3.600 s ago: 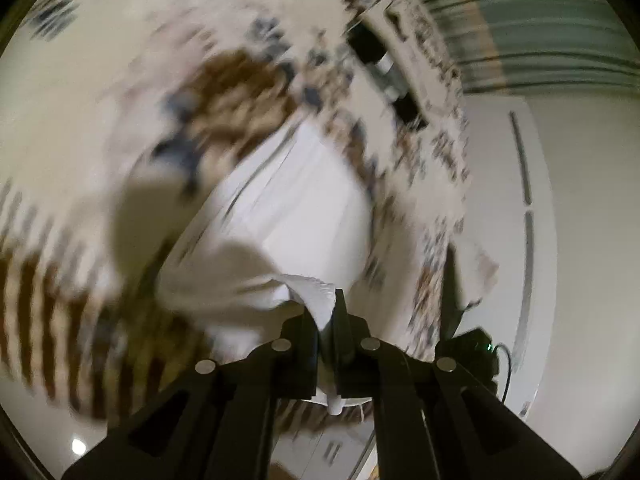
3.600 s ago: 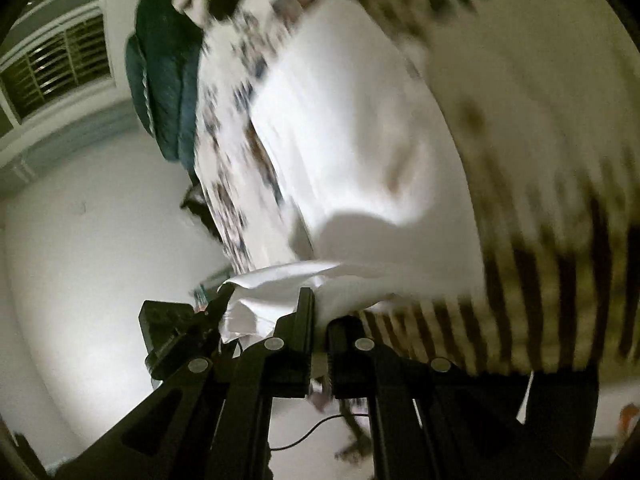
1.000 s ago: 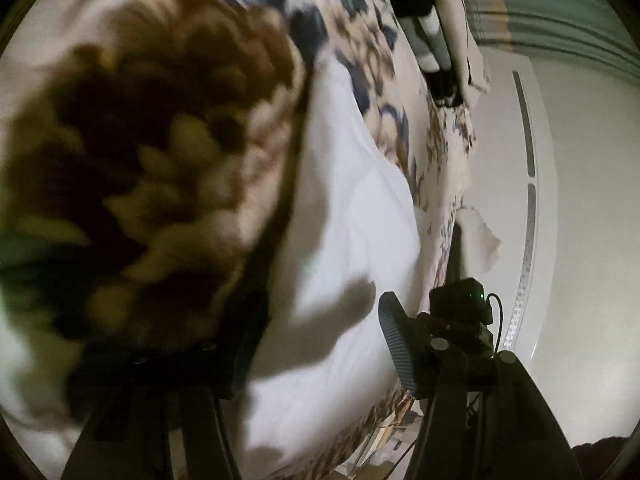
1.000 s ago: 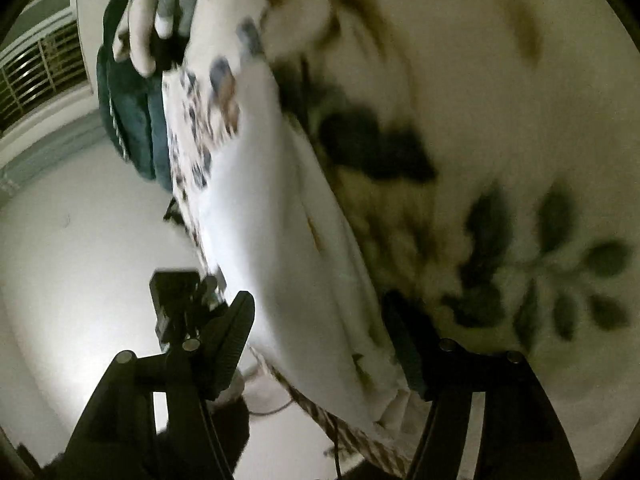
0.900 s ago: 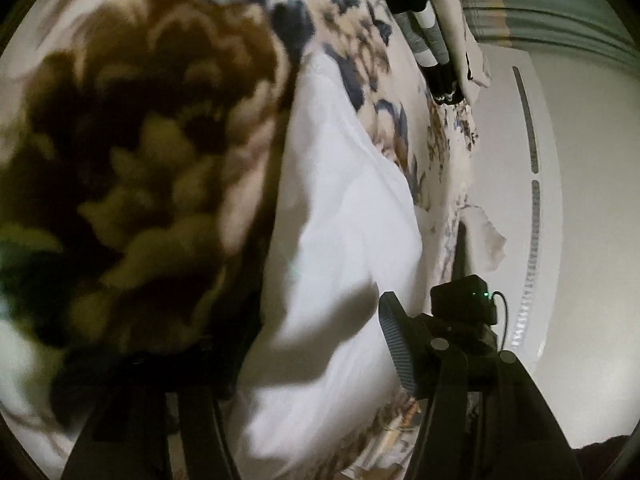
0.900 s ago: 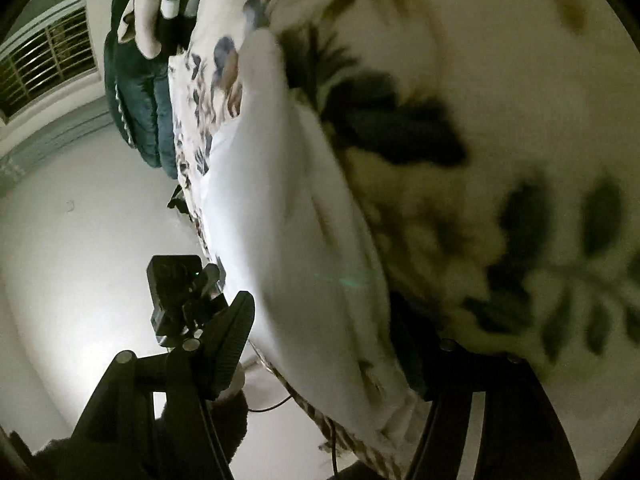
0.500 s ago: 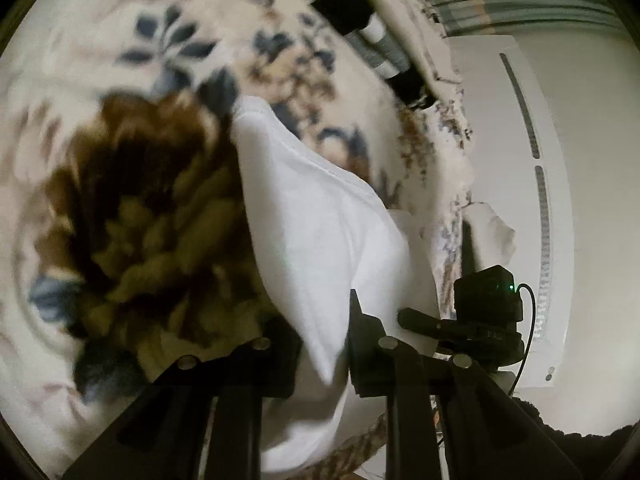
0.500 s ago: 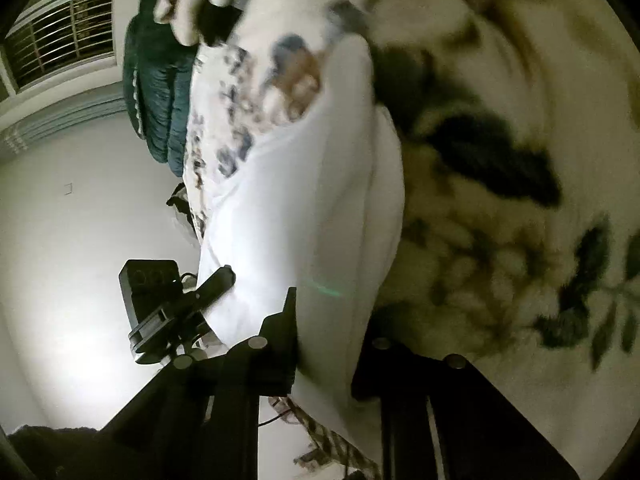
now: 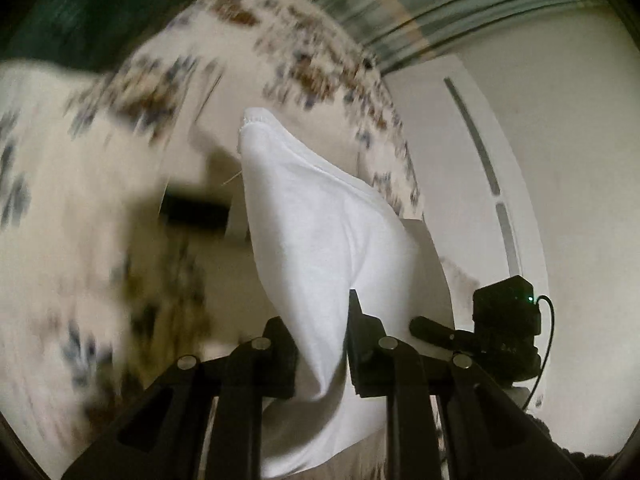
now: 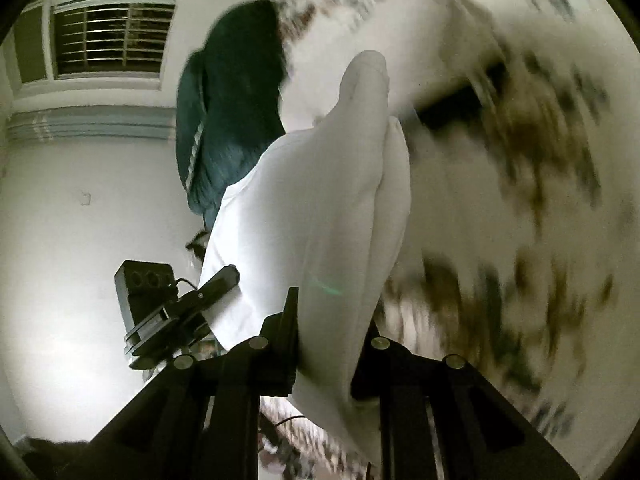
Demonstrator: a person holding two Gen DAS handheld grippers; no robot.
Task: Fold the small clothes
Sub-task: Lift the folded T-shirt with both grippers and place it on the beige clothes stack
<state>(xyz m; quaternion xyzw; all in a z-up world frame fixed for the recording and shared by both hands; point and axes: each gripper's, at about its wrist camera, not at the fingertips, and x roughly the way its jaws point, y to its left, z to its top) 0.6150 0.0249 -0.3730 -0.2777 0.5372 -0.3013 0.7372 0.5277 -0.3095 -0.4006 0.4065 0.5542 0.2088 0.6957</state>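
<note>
A small white garment [image 9: 320,240] is folded into a narrow bundle and held up off the floral bedspread [image 9: 60,200]. My left gripper [image 9: 320,332] is shut on its lower end. In the right wrist view the same white garment [image 10: 320,208] hangs between the fingers of my right gripper [image 10: 328,332], which is shut on it. The other gripper shows in each view beside the cloth: the right one [image 9: 504,328] and the left one [image 10: 168,304].
The floral bedspread [image 10: 520,160] is blurred by motion. A dark green pillow or cushion [image 10: 228,120] lies at the bed's far end. A barred window [image 10: 108,36] and white walls are behind. A white panel [image 9: 480,160] stands beside the bed.
Both grippers were open over the garment on the bed a second ago. They have shut on it and lifted it off the bedspread.
</note>
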